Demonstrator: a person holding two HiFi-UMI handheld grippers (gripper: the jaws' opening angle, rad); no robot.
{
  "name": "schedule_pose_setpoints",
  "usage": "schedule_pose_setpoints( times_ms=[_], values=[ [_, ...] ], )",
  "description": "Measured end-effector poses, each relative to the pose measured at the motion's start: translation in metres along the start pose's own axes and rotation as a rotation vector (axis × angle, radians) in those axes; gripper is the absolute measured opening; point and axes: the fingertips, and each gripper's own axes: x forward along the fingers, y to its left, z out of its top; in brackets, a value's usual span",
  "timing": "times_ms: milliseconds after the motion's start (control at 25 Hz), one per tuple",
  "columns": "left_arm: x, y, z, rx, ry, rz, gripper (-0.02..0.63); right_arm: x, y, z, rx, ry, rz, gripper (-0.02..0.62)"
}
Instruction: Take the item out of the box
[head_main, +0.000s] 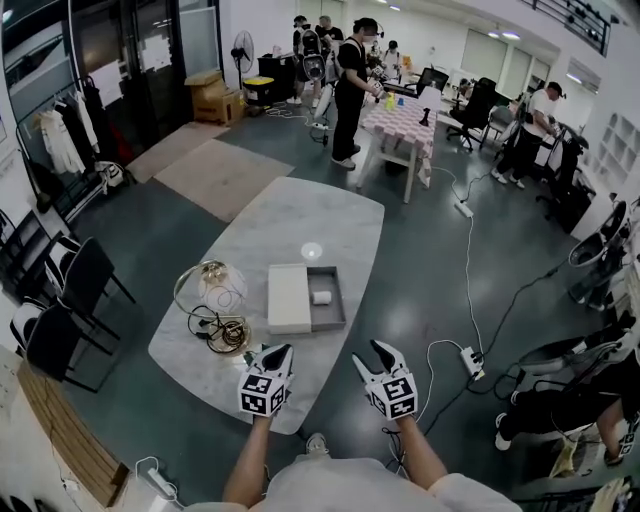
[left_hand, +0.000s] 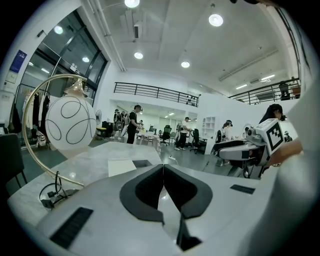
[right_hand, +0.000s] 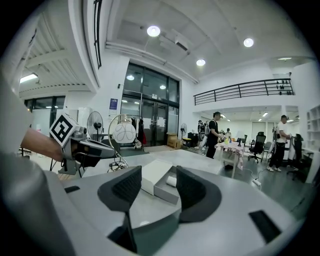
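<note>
An open grey box (head_main: 334, 316) lies on the marble table (head_main: 300, 230), with its white lid (head_main: 289, 298) flat against its left side. A small white roll-like item (head_main: 321, 297) rests inside the box. Both grippers hover near the table's front edge, short of the box. My left gripper (head_main: 277, 352) is shut with nothing in it; in its own view the jaws (left_hand: 163, 167) meet and the lid (left_hand: 121, 166) lies beyond. My right gripper (head_main: 380, 350) is open; between its jaws (right_hand: 158, 172) I see the box (right_hand: 166, 190) and the item (right_hand: 171, 181).
A globe lamp in a gold ring (head_main: 215, 290) with a coiled cable (head_main: 225, 332) stands on the table left of the lid. Black chairs (head_main: 70, 290) stand at the left. A power strip (head_main: 470, 360) and cables lie on the floor to the right. People stand at a far table.
</note>
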Motion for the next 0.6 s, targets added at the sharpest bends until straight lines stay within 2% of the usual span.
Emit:
schedule_pose_setpoints(
  times_ms=[600],
  values=[
    [0.066,0.042,0.026,0.02,0.001,-0.043,0.015,0.062,-0.041,0.019,-0.004,-0.01,-0.036,0.218]
  ],
)
